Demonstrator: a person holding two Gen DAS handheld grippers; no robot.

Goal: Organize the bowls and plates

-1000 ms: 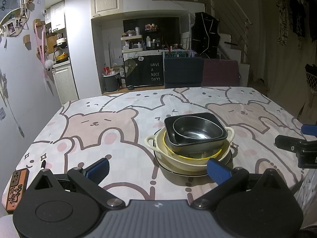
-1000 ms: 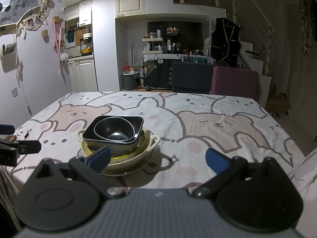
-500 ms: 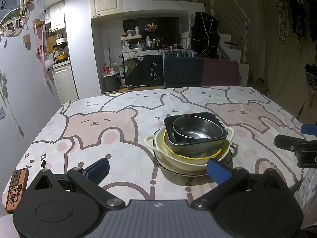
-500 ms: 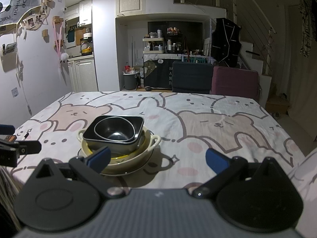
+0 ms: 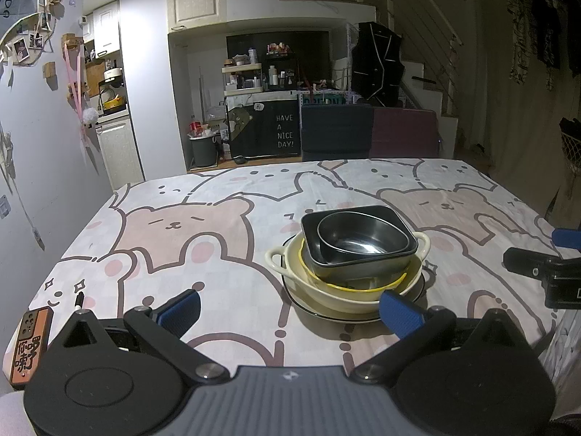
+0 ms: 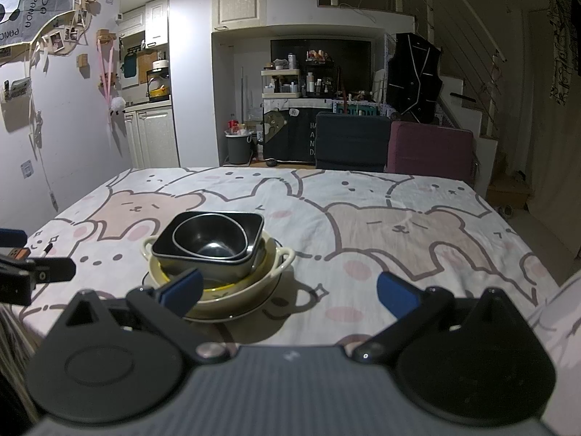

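1. Compared with a second ago, nothing has shifted: both wrist views hold the same framing, and the stack of dishes sits on the same spot of the bear-print tablecloth [image 5: 203, 225].
2. The left gripper [image 5: 290, 312] hangs low over the near edge of the table, fingers spread wide and released, gripping nothing. Its right blue pad [image 5: 401, 314] sits just in front of the stack's near rim (whether it touches, I cannot tell); its left pad [image 5: 180, 310] is over bare cloth.
3. The right gripper [image 6: 289, 290] is spread just as wide, empty too. Its left blue pad [image 6: 181, 290] overlaps the stack's near rim in the right wrist view; the right pad [image 6: 397, 296] is over open cloth.
4. The stack itself: a round black bowl [image 5: 359, 234] nested in a black square bowl [image 5: 366, 267], that inside a yellow-rimmed bowl [image 5: 390, 282], all resting in a cream two-handled dish [image 5: 326, 292] on a dark-rimmed plate [image 5: 308, 310]. From the right wrist, the same stack [image 6: 214, 250] lies left of centre.
5. Edges and room: the stack is toward the near side of the table, with wide open cloth beyond it and to its right in the right wrist view.
6. A phone in an orange case [image 5: 28, 345] lies at the near left corner, a small pen [image 5: 78, 299] just beside it.
7. Each gripper's tip shows at the margin of the other's view, well apart from the dishes.
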